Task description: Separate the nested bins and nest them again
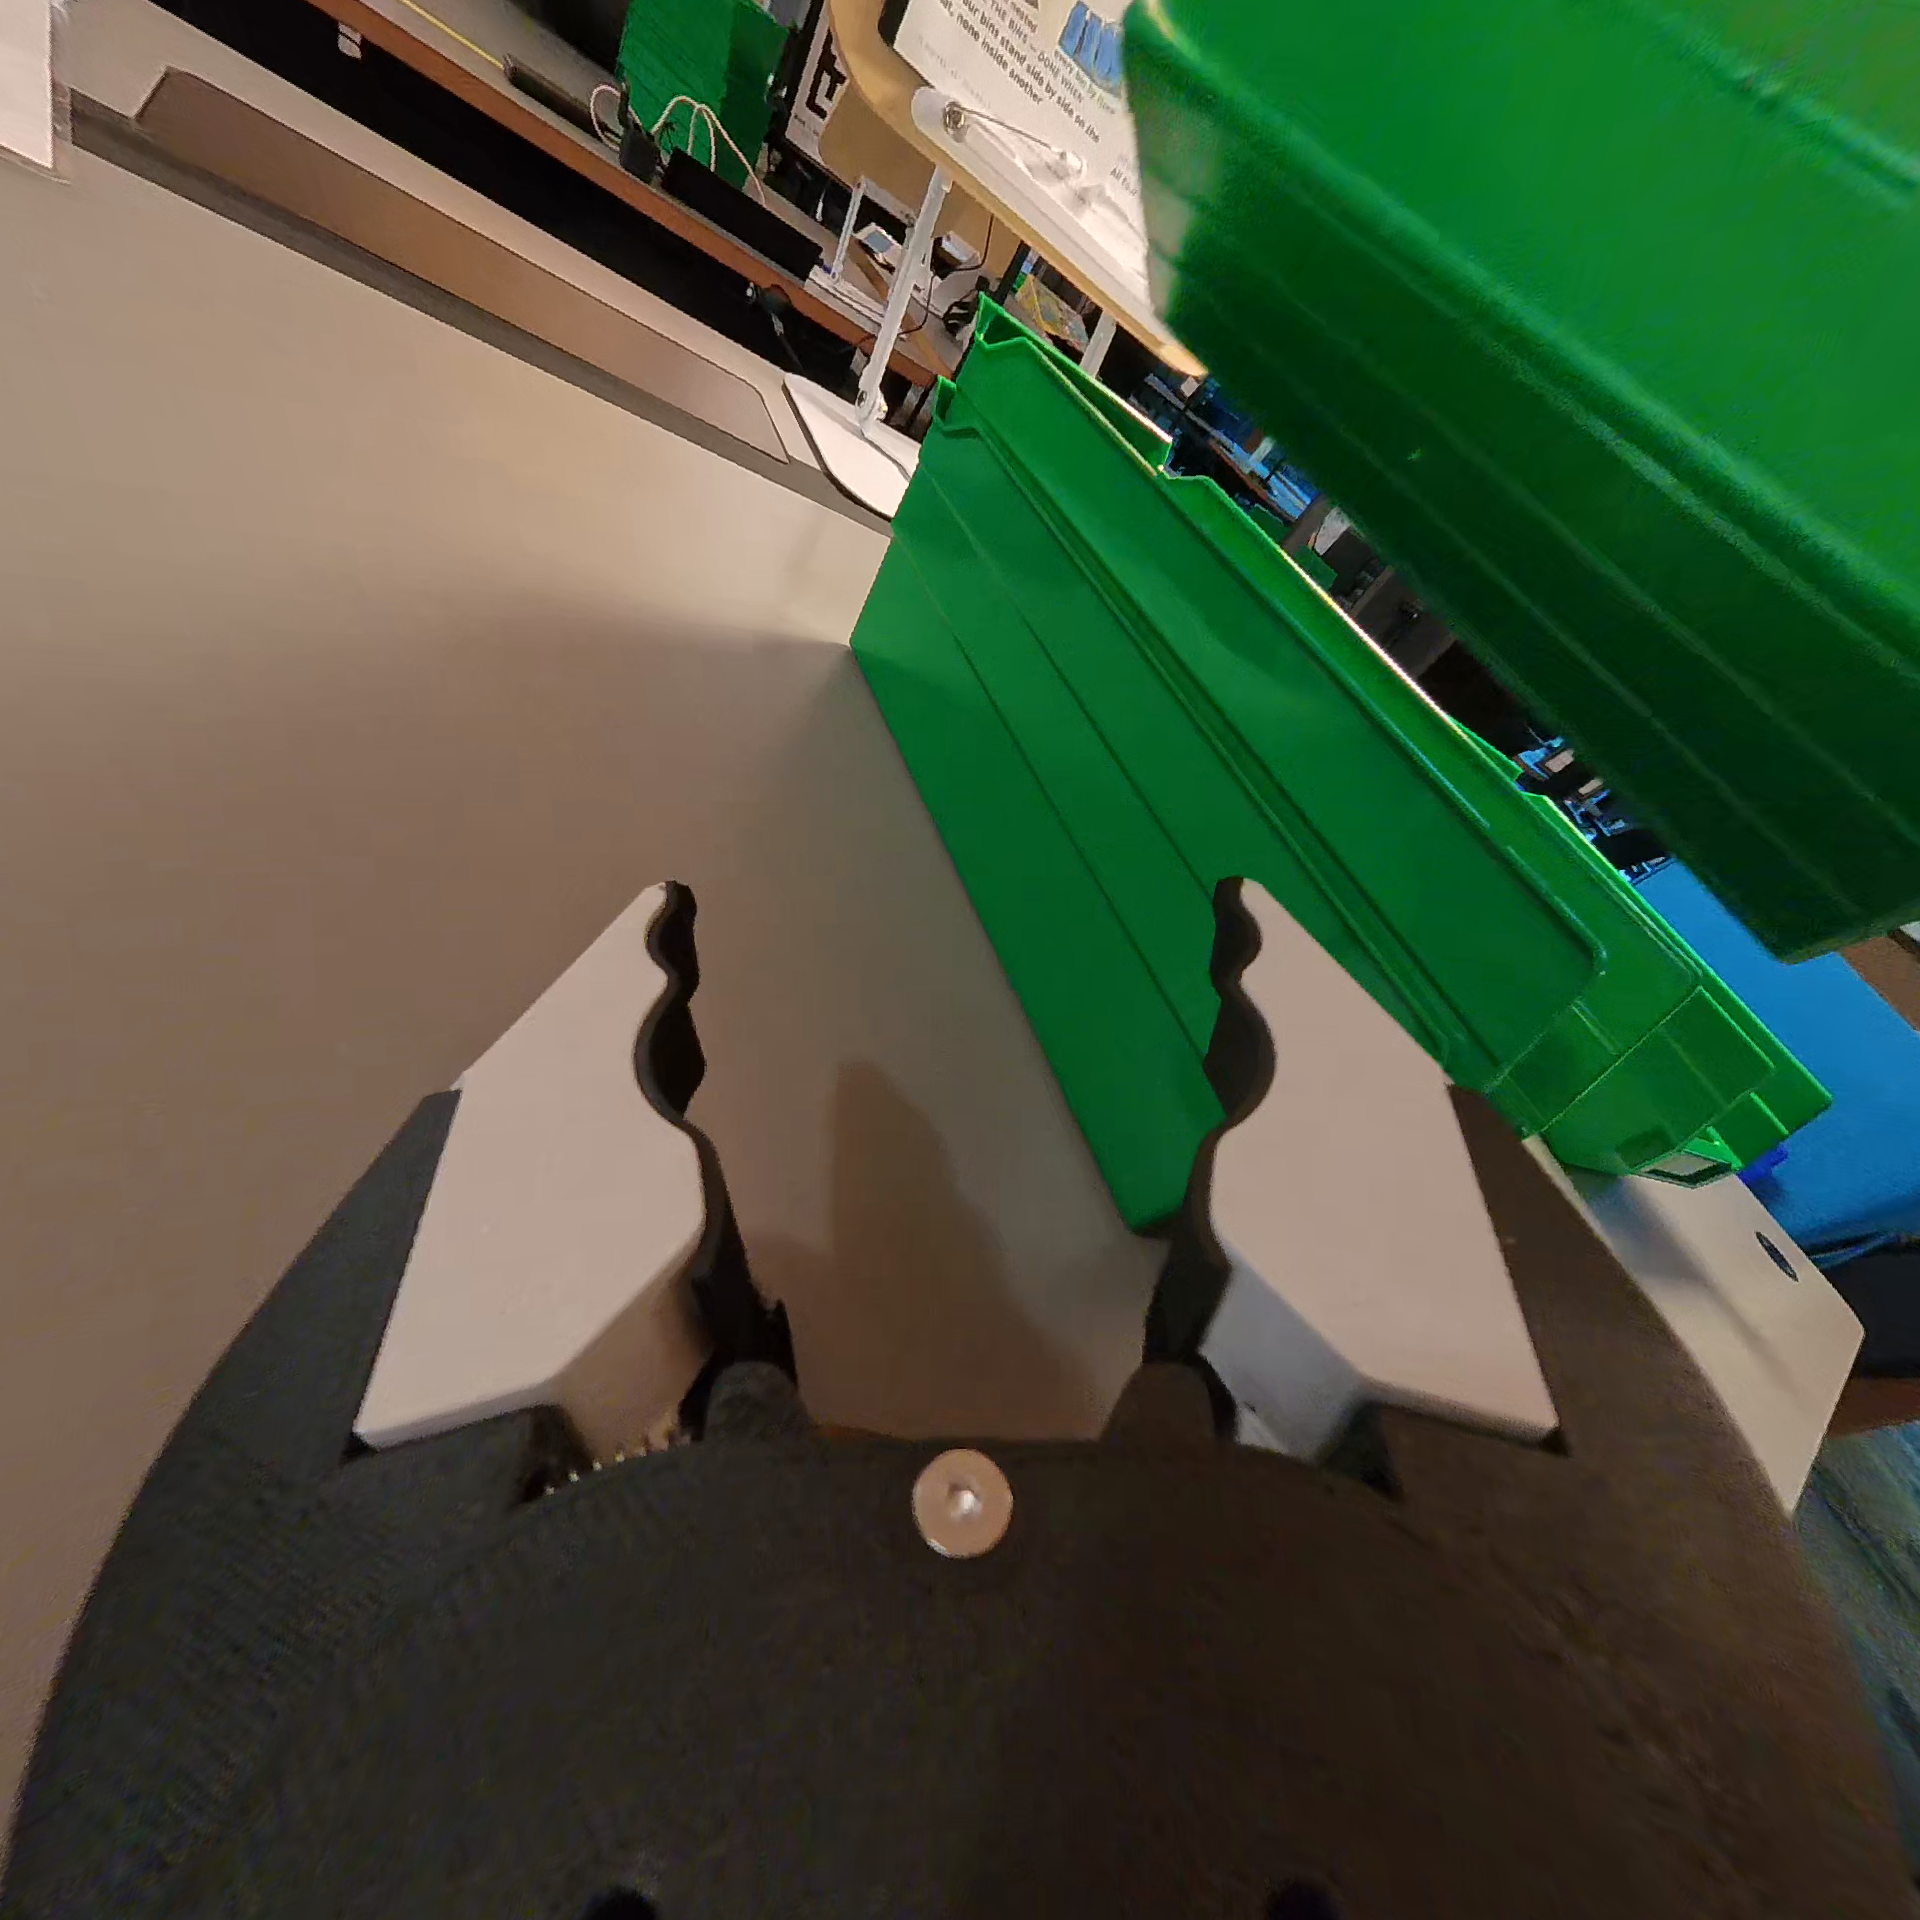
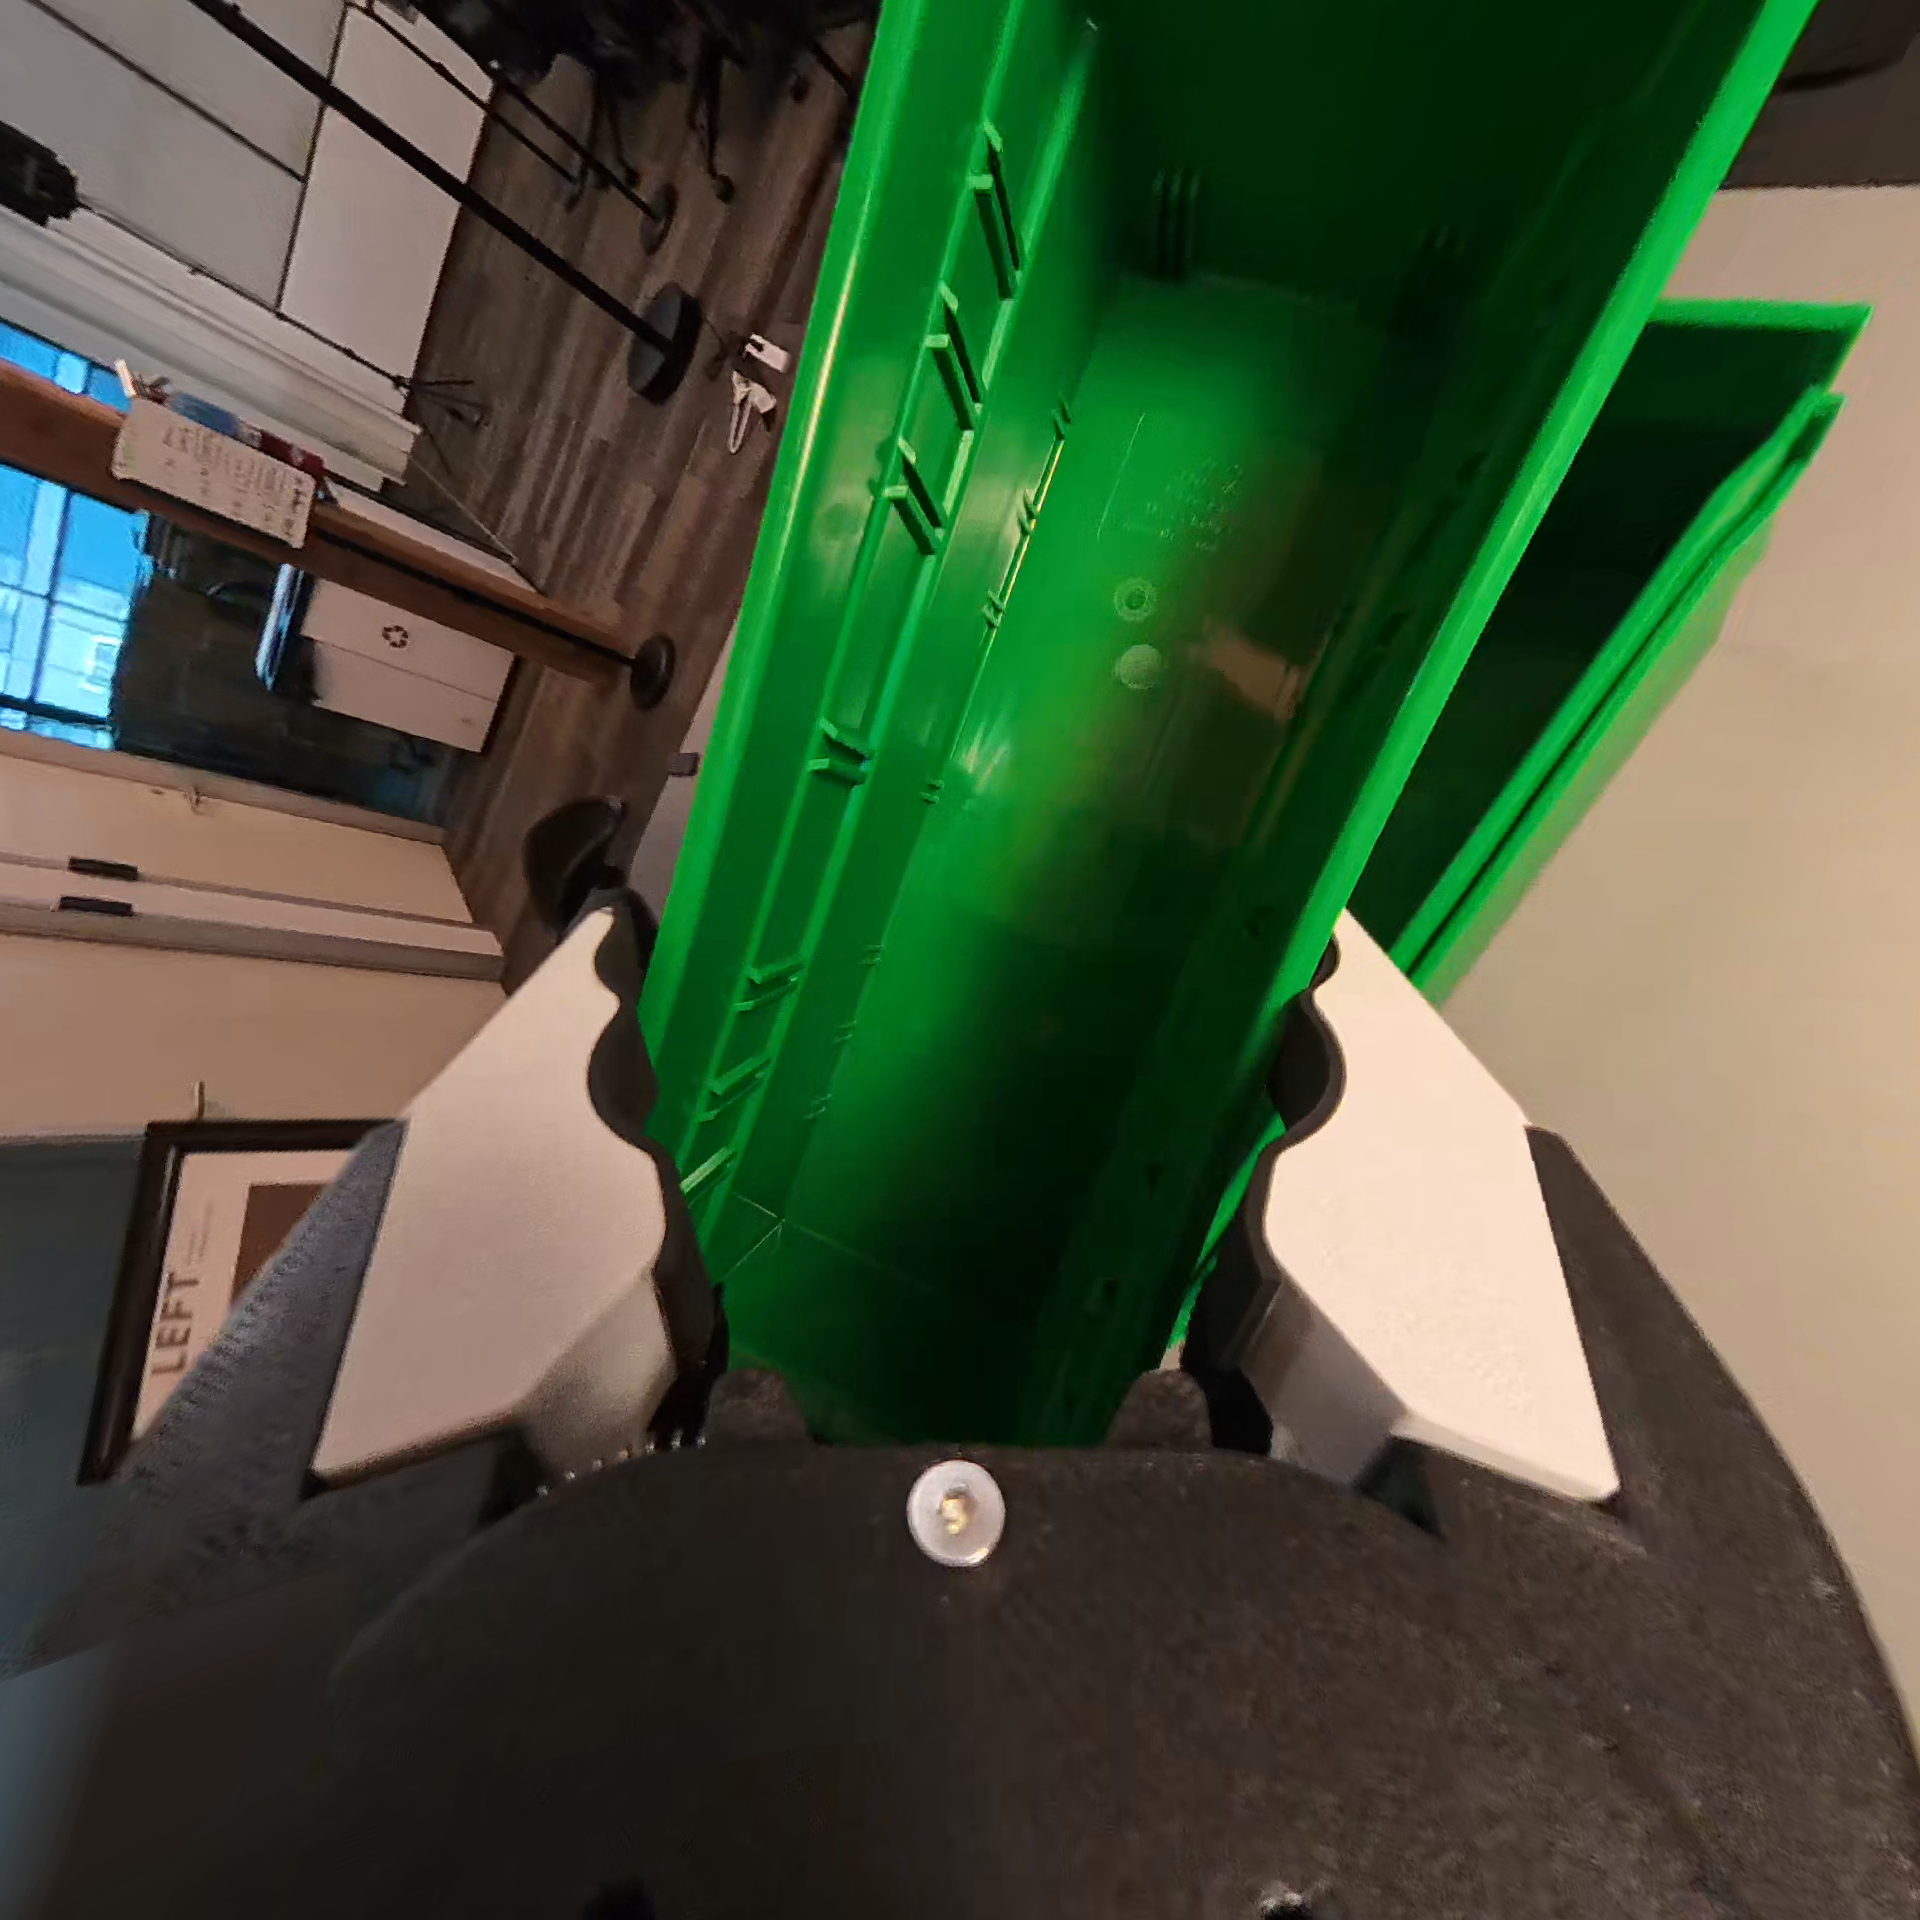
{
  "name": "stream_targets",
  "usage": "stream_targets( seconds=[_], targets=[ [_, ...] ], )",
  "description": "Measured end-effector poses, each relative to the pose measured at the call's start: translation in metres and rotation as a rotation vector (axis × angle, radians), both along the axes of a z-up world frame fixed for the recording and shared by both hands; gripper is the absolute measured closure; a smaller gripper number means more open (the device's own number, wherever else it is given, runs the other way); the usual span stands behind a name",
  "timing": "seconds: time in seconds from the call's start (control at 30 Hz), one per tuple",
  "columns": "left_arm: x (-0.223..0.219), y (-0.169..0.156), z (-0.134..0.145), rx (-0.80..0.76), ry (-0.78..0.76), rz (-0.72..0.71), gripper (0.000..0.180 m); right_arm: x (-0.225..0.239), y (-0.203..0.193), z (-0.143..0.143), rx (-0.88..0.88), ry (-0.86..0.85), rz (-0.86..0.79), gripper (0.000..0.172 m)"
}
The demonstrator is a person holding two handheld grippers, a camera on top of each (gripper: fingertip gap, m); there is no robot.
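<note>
In the left wrist view, nested green bins (image 1: 1195,727) lie on the beige table (image 1: 312,727). My left gripper (image 1: 951,894) is open and empty, low over the table, just left of the near end of the bins. Another green bin (image 1: 1558,416) hangs in the air at the upper right. In the right wrist view, my right gripper (image 2: 977,920) is shut on this green bin (image 2: 1143,623). Its pads press on the two long walls, and I look into the open inside. The bins on the table (image 2: 1662,540) show to the right of it.
A sign stand with a white base (image 1: 852,447) stands behind the bins near the table's back edge. A darker strip (image 1: 468,260) runs along that edge. Beyond the table's edge are a wood floor and black stand bases (image 2: 665,353).
</note>
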State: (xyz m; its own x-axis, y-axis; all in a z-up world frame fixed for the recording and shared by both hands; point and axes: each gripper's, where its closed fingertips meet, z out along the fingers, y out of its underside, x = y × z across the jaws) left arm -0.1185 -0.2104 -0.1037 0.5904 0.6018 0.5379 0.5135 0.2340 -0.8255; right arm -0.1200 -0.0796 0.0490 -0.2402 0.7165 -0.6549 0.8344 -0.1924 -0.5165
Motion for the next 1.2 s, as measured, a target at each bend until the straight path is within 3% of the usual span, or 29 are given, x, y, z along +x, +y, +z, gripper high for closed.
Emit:
stream_targets(
  seconds=[0.27,0.47,0.67,0.87,1.03,1.2],
  targets=[
    [0.003,0.000,0.001,0.008,0.005,-0.010,0.083,-0.014,0.009,-0.048,0.252,-0.045,-0.147,0.046],
    [0.003,0.000,0.002,0.011,0.011,-0.007,0.083,-0.017,0.003,-0.082,0.415,-0.117,-0.149,0.035],
    [0.005,0.001,0.003,0.007,0.018,-0.017,0.083,-0.018,-0.007,-0.061,0.368,0.006,-0.131,0.031],
    [0.010,0.006,0.005,0.014,0.030,-0.060,0.082,0.024,-0.004,-0.051,0.335,0.103,-0.030,0.031],
    [0.021,0.013,0.015,0.021,0.107,-0.117,0.081,0.069,0.054,-0.056,0.356,0.165,-0.076,0.031],
    [0.031,0.019,0.021,0.002,0.180,-0.159,0.081,0.102,0.178,-0.074,0.506,0.116,-0.264,0.025]
  ],
)
